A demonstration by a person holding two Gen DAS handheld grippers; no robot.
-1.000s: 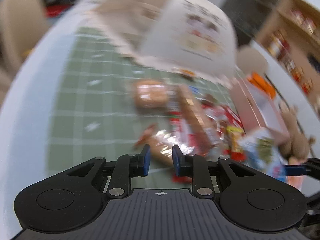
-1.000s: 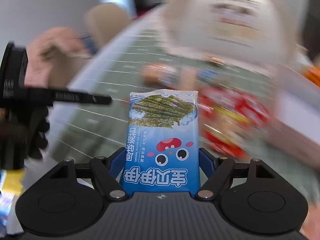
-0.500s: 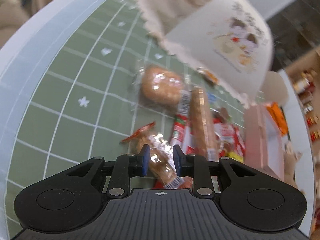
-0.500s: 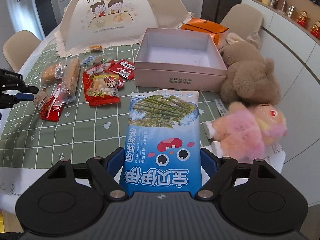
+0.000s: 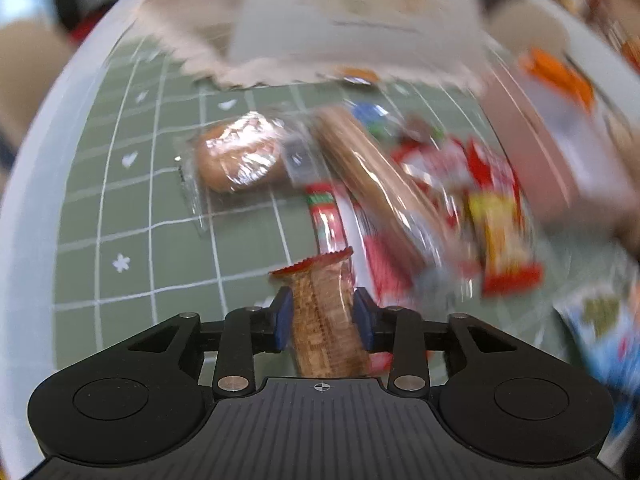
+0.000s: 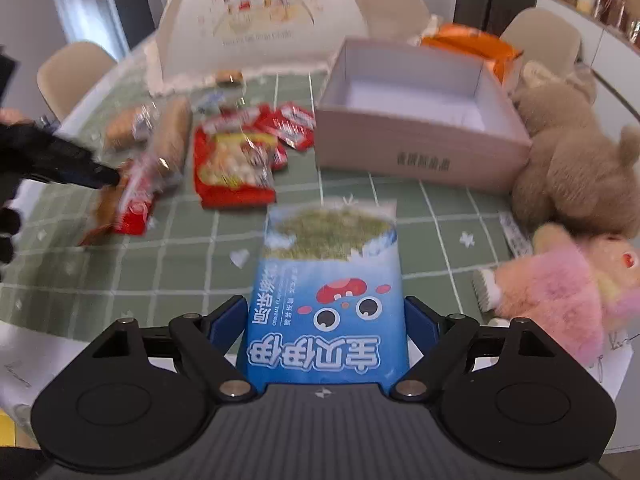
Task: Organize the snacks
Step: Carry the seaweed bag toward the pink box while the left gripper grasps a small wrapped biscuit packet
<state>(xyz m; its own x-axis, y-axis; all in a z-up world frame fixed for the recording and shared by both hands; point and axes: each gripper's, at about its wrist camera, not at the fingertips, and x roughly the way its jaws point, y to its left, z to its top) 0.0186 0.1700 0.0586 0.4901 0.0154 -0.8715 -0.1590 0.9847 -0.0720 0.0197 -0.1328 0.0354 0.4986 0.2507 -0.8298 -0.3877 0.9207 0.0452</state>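
1. Two packets are in hand at once: the left gripper (image 5: 320,312) pinches a brown ridged biscuit stick in clear wrap with a red crimped end (image 5: 322,312), and the right gripper (image 6: 326,320) is clamped on a flat blue seaweed snack pouch with a cartoon face (image 6: 326,300).
2. Ahead and to the right of the right gripper sits the open pale pink cardboard box (image 6: 420,152), which looks empty; I judge it the place for both packets.
3. The pouch juts well forward of the right fingers, so tilt it nose-down over the near wall of the box and let go only once most of it is past the rim.
4. A tan plush bear (image 6: 576,172) leans against the right side of the box, and a pink plush toy (image 6: 560,292) lies to the right of the gripper; approach from the near side to avoid brushing them.
5. The biscuit stick is held across its width near one end, so lift it straight up and clear of the red wrapped snack (image 5: 332,224) just ahead of the fingers.
6. Ahead of the left gripper a round bun in clear film (image 5: 240,156) and a long brown loaf in clear wrap (image 5: 372,184) lie on the green checked tablecloth (image 5: 120,208); keep the carried end above them.
7. Both views are blurred, so slow down before releasing.
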